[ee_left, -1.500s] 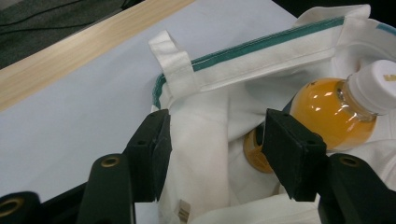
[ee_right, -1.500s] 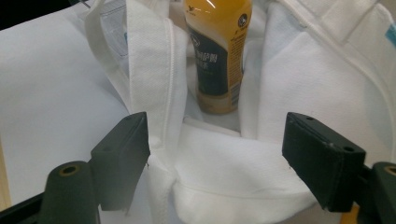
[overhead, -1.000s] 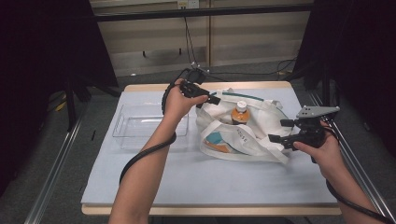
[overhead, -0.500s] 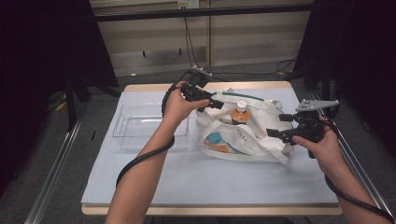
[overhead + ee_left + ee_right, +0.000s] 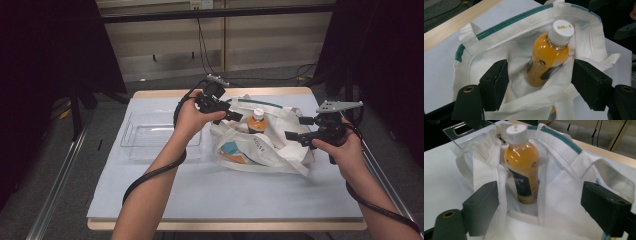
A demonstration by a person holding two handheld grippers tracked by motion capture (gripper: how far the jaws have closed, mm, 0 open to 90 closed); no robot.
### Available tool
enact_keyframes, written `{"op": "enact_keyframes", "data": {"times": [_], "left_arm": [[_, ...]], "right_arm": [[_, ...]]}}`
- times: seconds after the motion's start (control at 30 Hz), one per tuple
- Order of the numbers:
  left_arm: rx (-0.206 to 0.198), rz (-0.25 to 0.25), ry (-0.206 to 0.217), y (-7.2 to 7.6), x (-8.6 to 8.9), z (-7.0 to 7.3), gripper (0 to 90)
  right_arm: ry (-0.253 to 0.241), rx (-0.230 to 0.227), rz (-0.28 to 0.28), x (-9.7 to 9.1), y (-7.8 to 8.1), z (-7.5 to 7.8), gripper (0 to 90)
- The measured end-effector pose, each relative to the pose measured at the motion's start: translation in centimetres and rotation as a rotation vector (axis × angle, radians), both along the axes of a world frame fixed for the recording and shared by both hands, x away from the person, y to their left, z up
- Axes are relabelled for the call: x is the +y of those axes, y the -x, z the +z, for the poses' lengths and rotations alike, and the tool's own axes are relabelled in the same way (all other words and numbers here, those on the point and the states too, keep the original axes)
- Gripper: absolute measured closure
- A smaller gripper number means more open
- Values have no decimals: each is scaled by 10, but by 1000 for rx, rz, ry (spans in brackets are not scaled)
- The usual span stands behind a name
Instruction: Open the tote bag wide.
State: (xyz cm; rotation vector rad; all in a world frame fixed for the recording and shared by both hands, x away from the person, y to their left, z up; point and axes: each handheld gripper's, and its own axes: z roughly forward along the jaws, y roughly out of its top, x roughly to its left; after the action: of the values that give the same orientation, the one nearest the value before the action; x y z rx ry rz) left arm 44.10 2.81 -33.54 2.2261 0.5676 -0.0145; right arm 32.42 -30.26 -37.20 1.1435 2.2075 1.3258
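Observation:
A white tote bag (image 5: 270, 150) with a green-trimmed rim lies in the middle right of the table, its mouth gaping. An orange juice bottle (image 5: 256, 120) with a white cap stands tilted inside it. My left gripper (image 5: 235, 116) hovers at the bag's far left rim, open. In the left gripper view the bottle (image 5: 549, 57) lies ahead, between the wide-apart jaws of the left gripper (image 5: 540, 73). My right gripper (image 5: 295, 134) is open at the bag's right side. The right gripper view has the bottle (image 5: 522, 162) ahead of the right gripper (image 5: 541, 198), with bag cloth (image 5: 564, 195) between the jaws.
A clear plastic tray (image 5: 145, 136) stands left of the bag, under the person's left forearm. The table's front half is bare pale-blue mat (image 5: 225, 195). Cables trail from both grippers, and dark curtains flank the table.
The right gripper has drifted a little away from the person, along the bag's right side. The left gripper has barely shifted over the far rim. Both stay open.

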Motion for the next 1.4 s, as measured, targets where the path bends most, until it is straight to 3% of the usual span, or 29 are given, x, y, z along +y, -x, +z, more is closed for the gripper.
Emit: {"op": "enact_keyframes", "data": {"times": [0.13, 0.57, 1.1, 1.23, 1.3, 1.4], "left_arm": [[1, -11, -5, 3, 0, 0, 299], [-10, -37, 13, 12, 2, -1, 302], [6, -68, -10, 15, -4, -10, 319], [7, -77, 7, 17, -7, -14, 322], [5, -88, -18, 17, -8, -14, 323], [7, -88, -6, 18, -11, -17, 323]], "right_arm": [[-9, -9, -8, 0, -4, 5, 170], [25, -23, -53, -3, -19, 12, 210], [31, -10, -104, -11, -37, 4, 244], [31, -7, -106, -12, -39, 3, 248], [42, -5, -105, -13, -41, 2, 250], [39, -1, -107, -13, -42, 1, 255]]}}
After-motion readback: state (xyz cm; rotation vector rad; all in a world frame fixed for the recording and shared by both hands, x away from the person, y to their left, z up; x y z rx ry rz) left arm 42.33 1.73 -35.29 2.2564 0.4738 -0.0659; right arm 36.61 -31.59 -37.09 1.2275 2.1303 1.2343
